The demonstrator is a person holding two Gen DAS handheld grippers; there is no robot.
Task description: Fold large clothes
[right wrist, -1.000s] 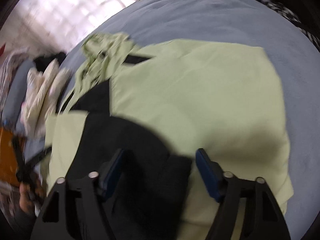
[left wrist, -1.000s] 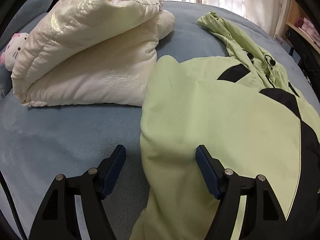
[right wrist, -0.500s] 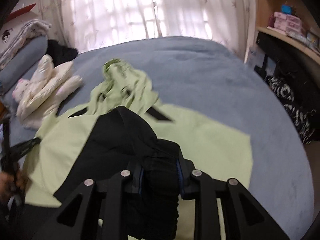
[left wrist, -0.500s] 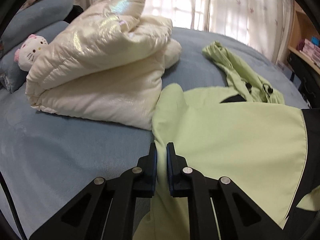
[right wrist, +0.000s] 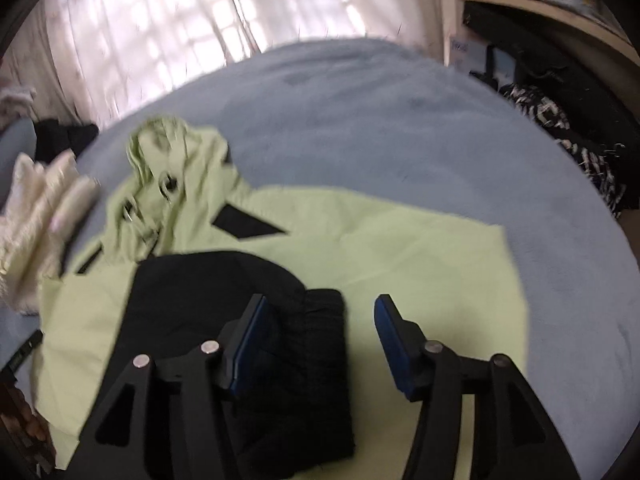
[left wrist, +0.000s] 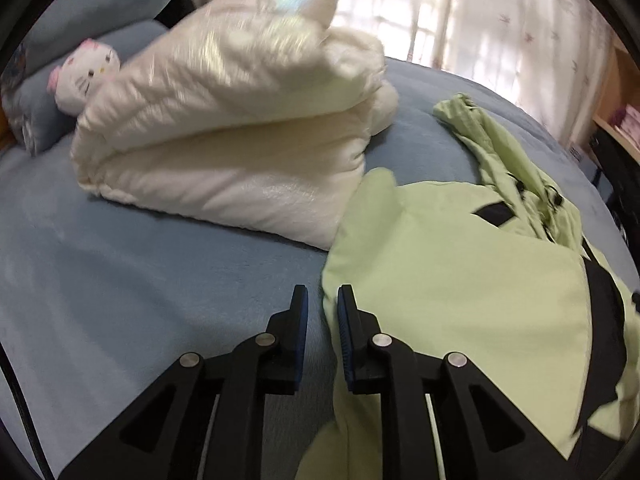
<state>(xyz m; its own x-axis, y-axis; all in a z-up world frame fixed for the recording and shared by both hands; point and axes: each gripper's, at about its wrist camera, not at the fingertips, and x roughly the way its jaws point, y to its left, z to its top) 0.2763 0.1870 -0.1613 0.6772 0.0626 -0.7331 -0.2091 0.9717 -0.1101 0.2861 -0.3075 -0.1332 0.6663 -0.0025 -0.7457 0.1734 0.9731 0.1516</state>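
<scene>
A light green jacket (left wrist: 460, 276) with black panels lies spread on the blue bed (left wrist: 140, 292), its hood (left wrist: 496, 148) toward the window. My left gripper (left wrist: 322, 312) sits at the jacket's left edge, jaws a narrow gap apart with a thin fold of green cloth between them. In the right wrist view the jacket (right wrist: 400, 248) has a black sleeve (right wrist: 256, 320) folded across its middle. My right gripper (right wrist: 320, 320) is open just above the sleeve's cuff (right wrist: 324, 328), holding nothing.
A folded cream puffer coat (left wrist: 240, 136) lies on the bed just left of the jacket; it also shows in the right wrist view (right wrist: 36, 208). A white cat plush (left wrist: 86, 70) leans on blue pillows (left wrist: 80, 24). Shelves (right wrist: 560, 8) and dark bags (right wrist: 576, 128) stand right of the bed.
My right gripper, shut on the black sleeve cuff half a second ago, has opened and let it drop onto the jacket. My left gripper has loosened slightly at the jacket's edge.
</scene>
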